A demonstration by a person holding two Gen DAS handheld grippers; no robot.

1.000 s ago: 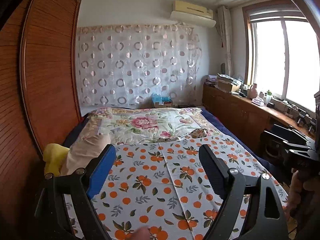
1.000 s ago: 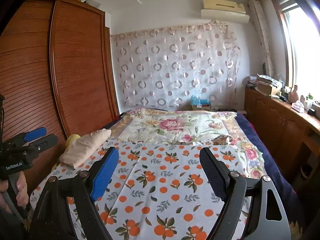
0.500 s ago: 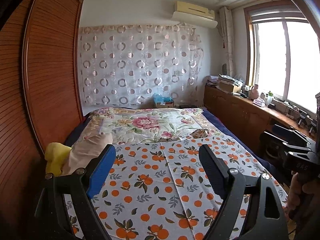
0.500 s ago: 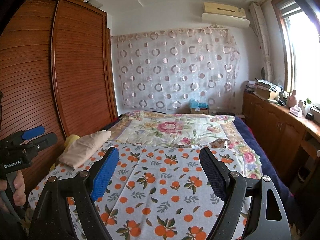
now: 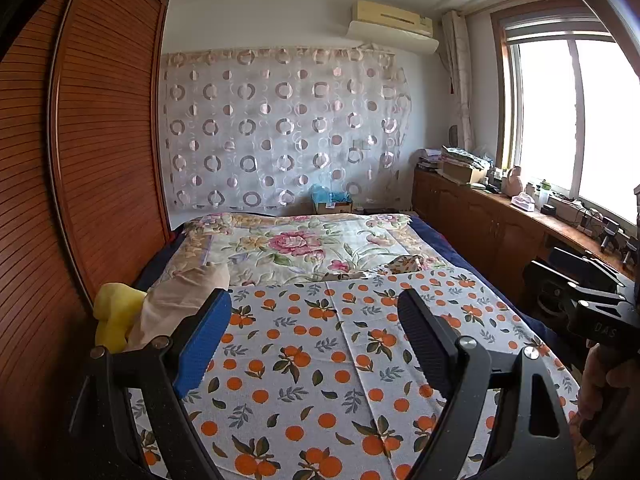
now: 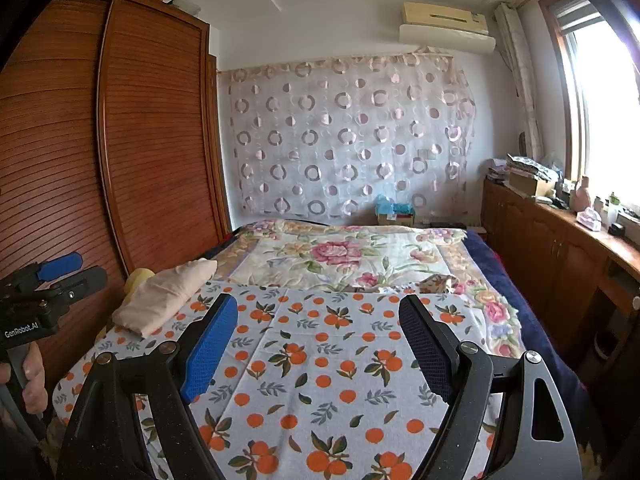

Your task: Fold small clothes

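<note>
While both grippers, left (image 5: 314, 344) and right (image 6: 318, 344), hover wide open and empty, a beige garment (image 6: 164, 296) lies folded-looking on the bed (image 6: 320, 380); yellow cloth (image 5: 116, 316) sits bunched beside it.

Quick count: two grippers, the left gripper (image 5: 314, 338) and right gripper (image 6: 318, 344). One beige folded garment (image 6: 164, 296) at left of frame, one yellow garment (image 5: 114, 320) beside it, one bed (image 6: 352, 380), one air conditioner (image 6: 444, 26) upper right.
</note>
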